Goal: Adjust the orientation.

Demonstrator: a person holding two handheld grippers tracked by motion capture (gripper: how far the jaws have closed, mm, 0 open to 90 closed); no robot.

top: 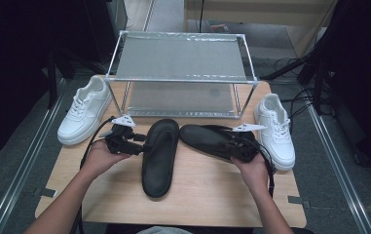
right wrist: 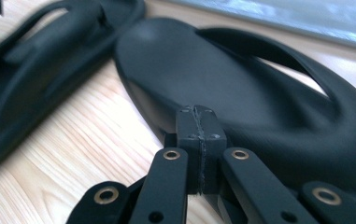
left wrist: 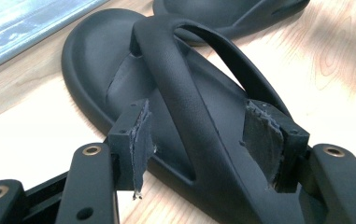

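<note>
Left hand-held gripper [top: 140, 143]: jaws apart, set either side of the strap of the left black sandal [top: 159, 156]; in the left gripper view [left wrist: 199, 140] the worn pads [left wrist: 140, 140] stood clear of the strap, not pressing on it.
Right hand-held gripper [top: 232, 144]: jaws together, pads meeting with nothing between them in the right gripper view [right wrist: 201, 135]; tip at the near edge of the right black sandal [top: 212, 140].
Left black sandal: lay lengthwise on the bench [top: 212, 195], sole down, toe toward the rack [top: 180, 73].
Right black sandal: lay slantwise on the bench, its far end near the toe of the left sandal; whether the two touched, cannot tell.
Left white sneaker [top: 83, 109]: on the bench's left edge, beside the rack.
Right white sneaker [top: 274, 129]: on the bench's right edge, just beside the right hand [top: 253, 170].
Rack: two-tier, metal frame, behind both sandals.
</note>
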